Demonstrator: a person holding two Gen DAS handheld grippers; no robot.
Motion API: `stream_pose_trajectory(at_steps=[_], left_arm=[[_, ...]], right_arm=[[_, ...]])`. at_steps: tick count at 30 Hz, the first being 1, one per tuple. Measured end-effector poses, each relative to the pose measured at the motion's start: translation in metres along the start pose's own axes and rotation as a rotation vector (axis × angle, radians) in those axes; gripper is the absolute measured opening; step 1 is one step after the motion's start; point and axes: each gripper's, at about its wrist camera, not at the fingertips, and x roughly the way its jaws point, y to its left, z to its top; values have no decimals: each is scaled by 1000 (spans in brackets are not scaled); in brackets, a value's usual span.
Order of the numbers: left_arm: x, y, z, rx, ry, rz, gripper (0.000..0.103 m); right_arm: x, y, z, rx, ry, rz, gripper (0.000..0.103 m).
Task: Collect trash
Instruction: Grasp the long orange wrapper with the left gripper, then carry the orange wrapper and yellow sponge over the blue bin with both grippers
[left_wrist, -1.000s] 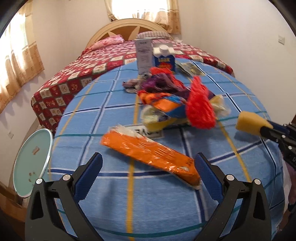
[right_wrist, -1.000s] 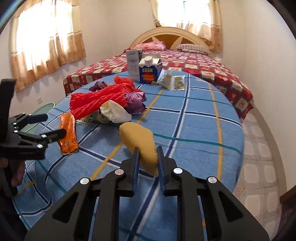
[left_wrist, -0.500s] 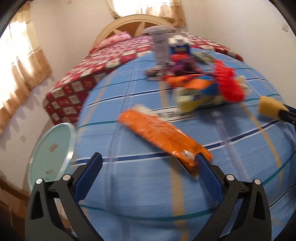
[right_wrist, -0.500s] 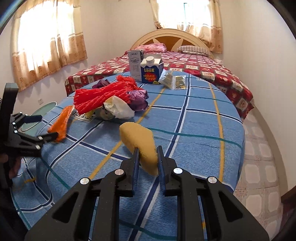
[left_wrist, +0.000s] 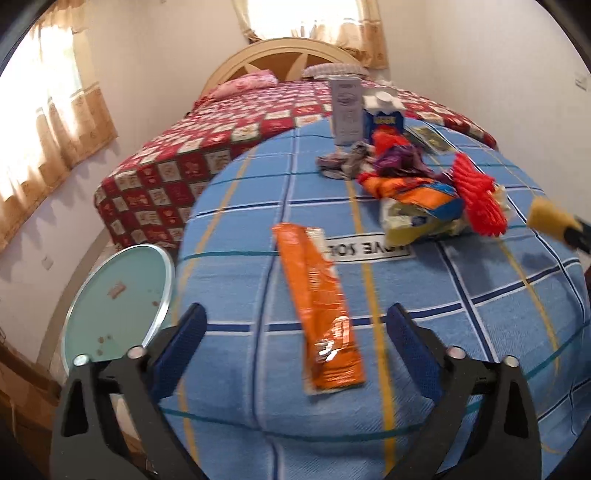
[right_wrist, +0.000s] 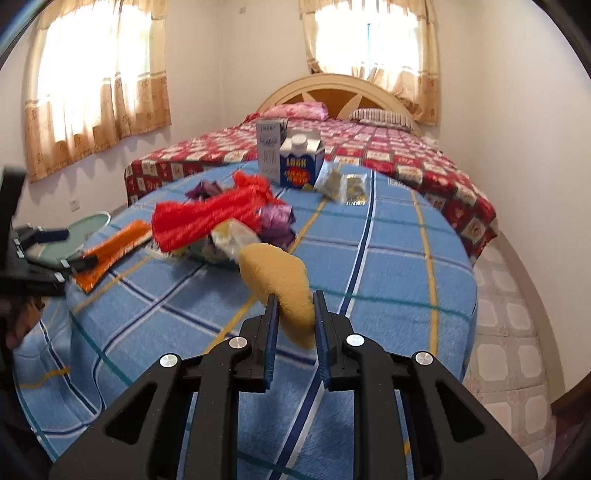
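Observation:
An orange snack wrapper (left_wrist: 318, 312) lies on the blue checked blanket (left_wrist: 240, 229), just ahead of my open, empty left gripper (left_wrist: 295, 332); its near end lies between the jaws. It also shows in the right wrist view (right_wrist: 110, 254). My right gripper (right_wrist: 293, 314) is shut on a yellow sponge (right_wrist: 275, 284), held above the blanket; the sponge also shows in the left wrist view (left_wrist: 546, 218). A trash pile sits mid-blanket: red mesh (left_wrist: 476, 197), orange-blue bag (left_wrist: 417, 192), purple wrapper (right_wrist: 275, 218).
A blue carton (right_wrist: 301, 162) and a grey box (right_wrist: 271, 149) stand at the far edge, with foil packets (right_wrist: 347, 186) beside them. A round glass table (left_wrist: 118, 295) stands low at the left. A red quilted bed (right_wrist: 388, 147) lies behind. Tiled floor (right_wrist: 506, 314) is on the right.
My left gripper has swung left and turned, so the orange wrapper now points lengthwise toward the jaws. The right gripper has lifted slightly, still holding the sponge.

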Motion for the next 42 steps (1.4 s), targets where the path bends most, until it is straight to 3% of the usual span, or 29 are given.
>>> stream_pose_trajectory(at_steps=[1, 4, 5, 15, 22, 28, 42], left_arm=[[7, -1, 0, 4, 23, -20, 67], [16, 1, -1, 6, 57, -55, 30], [17, 5, -2, 3, 59, -56, 26], [-5, 60, 8, -40, -14, -13, 23], [-8, 104, 6, -81, -15, 72, 24], [-3, 145, -7, -122, 12, 147, 24], [-2, 200, -26, -170, 48, 229, 24]], right_arm=[[-1, -1, 4, 3, -13, -4, 19], [-2, -4, 14, 10, -41, -6, 19], [-2, -3, 18, 10, -49, -5, 19], [25, 48, 75, -67, -120, 101, 19], [68, 105, 104, -146, -79, 197, 20], [106, 158, 114, -230, -30, 260, 20], [152, 240, 127, -353, 7, 336, 20]])
